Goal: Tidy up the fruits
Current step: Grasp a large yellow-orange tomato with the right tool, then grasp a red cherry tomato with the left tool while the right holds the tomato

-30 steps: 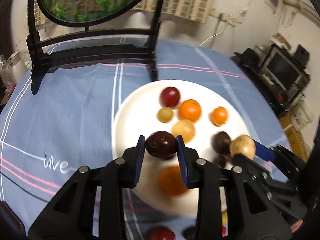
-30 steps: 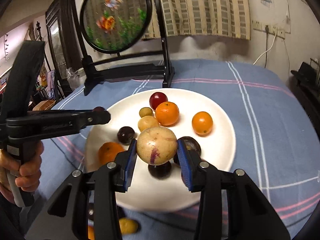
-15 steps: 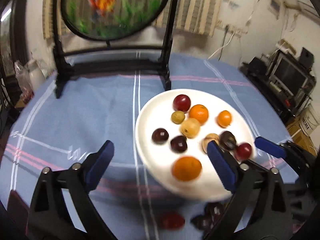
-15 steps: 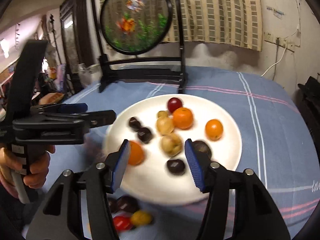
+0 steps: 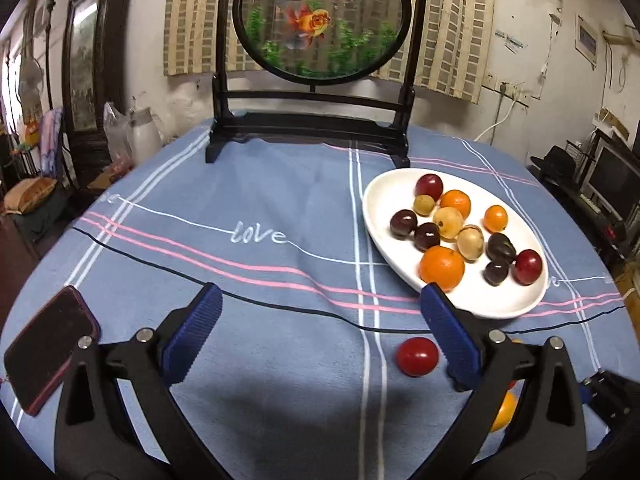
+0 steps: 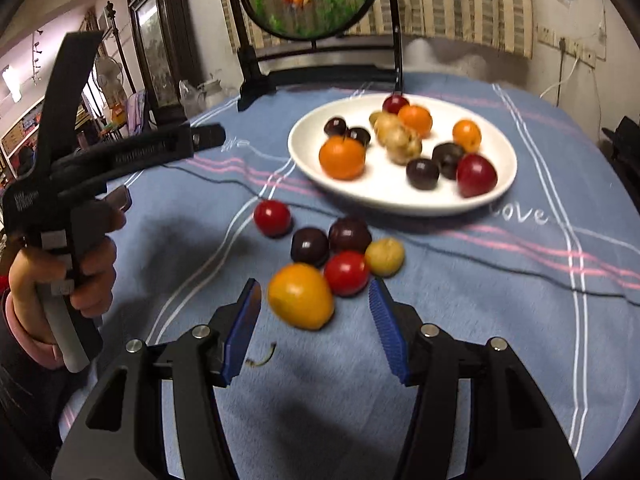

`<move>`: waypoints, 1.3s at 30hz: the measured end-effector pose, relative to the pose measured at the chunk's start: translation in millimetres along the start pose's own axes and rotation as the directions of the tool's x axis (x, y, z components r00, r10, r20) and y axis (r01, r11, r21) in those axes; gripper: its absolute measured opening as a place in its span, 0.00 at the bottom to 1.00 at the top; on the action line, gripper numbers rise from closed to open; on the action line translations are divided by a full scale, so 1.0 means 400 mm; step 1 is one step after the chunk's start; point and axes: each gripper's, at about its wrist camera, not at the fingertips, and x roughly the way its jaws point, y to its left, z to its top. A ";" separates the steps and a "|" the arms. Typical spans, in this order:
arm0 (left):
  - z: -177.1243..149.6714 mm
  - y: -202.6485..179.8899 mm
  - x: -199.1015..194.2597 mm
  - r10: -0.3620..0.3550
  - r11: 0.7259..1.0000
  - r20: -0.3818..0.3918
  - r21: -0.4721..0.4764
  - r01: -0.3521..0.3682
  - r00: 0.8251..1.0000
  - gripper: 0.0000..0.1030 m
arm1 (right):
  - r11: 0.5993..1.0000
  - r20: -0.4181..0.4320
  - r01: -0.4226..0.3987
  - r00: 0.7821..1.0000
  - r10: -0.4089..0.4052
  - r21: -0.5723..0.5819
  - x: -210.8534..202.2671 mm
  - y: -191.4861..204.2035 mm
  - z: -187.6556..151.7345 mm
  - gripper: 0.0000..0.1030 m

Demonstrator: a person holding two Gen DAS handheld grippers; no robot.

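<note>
The job looks well past halfway. The white plate sits toward the far right of the counter, which is covered by a blue striped cloth, and it already carries about a dozen fruits: oranges, dark plums, red plums and pale yellowish ones, loosely spread with no clear sorting by kind.

Six fruits are left on the cloth, just near of the plate's rim. A red fruit lies alone to the left of a tight cluster made of two dark plums, another red fruit, a small yellow fruit and a larger orange-yellow fruit, several of them touching. They are small, round and glossy, so they would probably roll if nudged.

The right tongs are spread wide and hold nothing; the orange-yellow fruit lies just ahead of the gap between the blue pads, apparently the next pick. The left tongs are also spread wide and empty, low over the cloth, with the lone red fruit just beside the right pad.

A dark phone rests at the near left edge.
</note>
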 end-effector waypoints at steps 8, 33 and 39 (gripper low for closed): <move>-0.006 0.009 0.011 -0.044 0.998 -0.049 -0.036 0.042 0.998 0.98 | 0.999 -0.063 -0.019 0.998 0.021 0.026 0.027 -0.008 -0.013 0.55; -0.003 0.018 0.007 -0.010 0.999 -0.035 -0.049 0.008 0.999 0.98 | 0.993 -0.048 -0.092 0.994 0.096 0.075 0.038 -0.018 0.003 0.40; -0.021 -0.034 0.021 -0.056 0.997 -0.071 0.051 0.060 0.996 0.96 | 0.990 0.031 -0.060 0.998 0.057 0.126 -0.015 -0.063 0.012 0.40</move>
